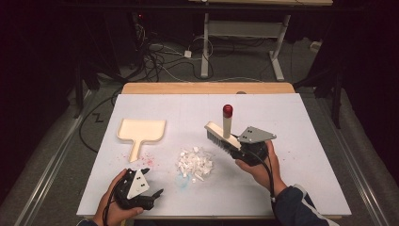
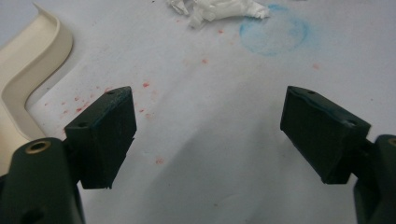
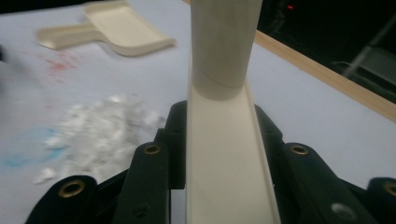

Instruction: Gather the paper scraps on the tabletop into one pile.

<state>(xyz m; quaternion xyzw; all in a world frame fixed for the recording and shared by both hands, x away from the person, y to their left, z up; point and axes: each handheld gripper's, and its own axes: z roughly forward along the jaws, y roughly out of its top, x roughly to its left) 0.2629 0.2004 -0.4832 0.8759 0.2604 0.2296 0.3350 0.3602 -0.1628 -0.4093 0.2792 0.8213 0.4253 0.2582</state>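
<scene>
the right gripper (image 1: 237,149) clamps the brush (image 1: 221,136) just right of the paper scrap pile (image 1: 194,162), handle with red cap upright. the dustpan (image 1: 139,132) lies left of the pile with bare table (image 1: 291,113) around it. the left gripper (image 1: 157,194) rests below-left of the pile near the front edge, jaws wide apart and empty. the left gripper view adds a blue ring (image 2: 274,35) beside the pile (image 2: 219,9); the right gripper view shows the brush (image 3: 226,140) squeezed between its jaws.

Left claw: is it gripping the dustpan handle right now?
No. In the left gripper view the left claw stands wide open over bare table, with the dustpan off to one side, untouched.
</scene>
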